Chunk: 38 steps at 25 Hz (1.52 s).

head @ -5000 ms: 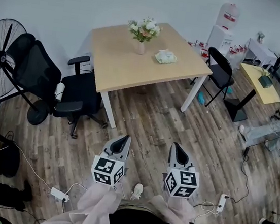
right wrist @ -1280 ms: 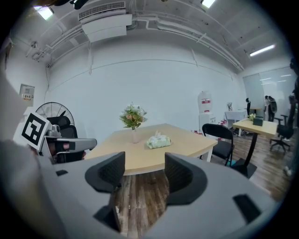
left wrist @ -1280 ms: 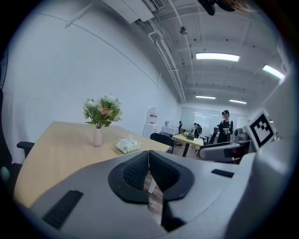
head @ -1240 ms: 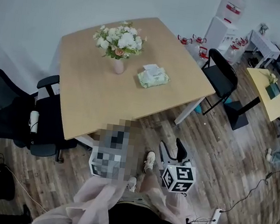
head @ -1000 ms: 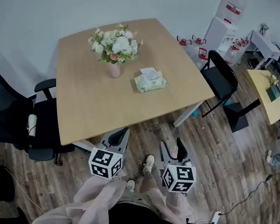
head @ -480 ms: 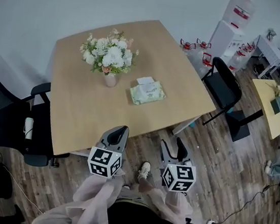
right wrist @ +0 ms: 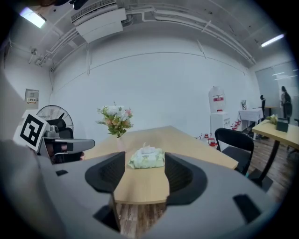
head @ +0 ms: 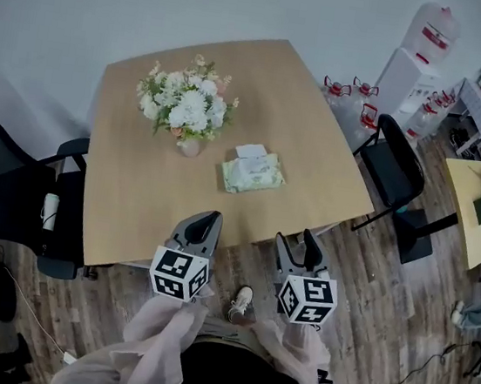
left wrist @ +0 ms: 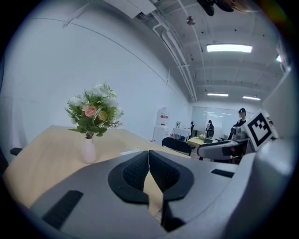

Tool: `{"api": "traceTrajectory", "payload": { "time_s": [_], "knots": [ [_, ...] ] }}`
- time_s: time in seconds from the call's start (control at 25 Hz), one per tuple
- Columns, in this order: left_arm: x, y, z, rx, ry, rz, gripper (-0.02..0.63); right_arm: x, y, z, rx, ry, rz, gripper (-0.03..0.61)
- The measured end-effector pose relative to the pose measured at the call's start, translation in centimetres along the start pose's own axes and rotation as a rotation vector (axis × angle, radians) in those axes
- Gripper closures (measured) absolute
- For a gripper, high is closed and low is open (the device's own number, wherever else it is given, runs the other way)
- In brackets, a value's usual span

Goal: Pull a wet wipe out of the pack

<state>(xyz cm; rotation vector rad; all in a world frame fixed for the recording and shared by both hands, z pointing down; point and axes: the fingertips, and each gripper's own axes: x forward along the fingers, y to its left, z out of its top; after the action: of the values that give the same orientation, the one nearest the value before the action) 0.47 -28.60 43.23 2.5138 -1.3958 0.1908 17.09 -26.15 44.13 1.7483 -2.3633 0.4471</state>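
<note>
The pale green wet wipe pack (head: 253,172) lies in the middle of the light wood table (head: 135,190), a white wipe sticking up from its top. In the right gripper view the pack (right wrist: 147,158) shows between the jaws, well ahead and untouched. My right gripper (head: 295,243) (right wrist: 145,170) hangs open over the table's near edge with nothing in it. My left gripper (head: 204,225) (left wrist: 148,161) is beside it at the same edge, its jaws touching, holding nothing.
A vase of white and pink flowers (head: 187,109) (left wrist: 93,116) stands just left of the pack. A black office chair (head: 11,200) sits at the table's left, a black folding chair (head: 397,168) at its right. A water dispenser (head: 410,69) stands behind.
The table and pack have come closer in the head view as the person walked up. Both grippers now reach over the table's near edge; earlier they hung over the floor.
</note>
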Motion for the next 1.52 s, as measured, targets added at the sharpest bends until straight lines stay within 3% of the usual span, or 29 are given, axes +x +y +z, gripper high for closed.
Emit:
{"api": "traceTrajectory", "payload": {
  "time_s": [0.76,1.52],
  "knots": [
    [2.7,1.6,-1.4,-0.030,0.011,0.131,0.601,5.5,-0.9,-0.4,-0.002,0.031,0.166,0.313],
    [8.5,6.8,-1.8,-0.086,0.059,0.161,0.601,14.4,-1.4,-0.4,-0.031,0.119,0.227,0.324]
  ]
}}
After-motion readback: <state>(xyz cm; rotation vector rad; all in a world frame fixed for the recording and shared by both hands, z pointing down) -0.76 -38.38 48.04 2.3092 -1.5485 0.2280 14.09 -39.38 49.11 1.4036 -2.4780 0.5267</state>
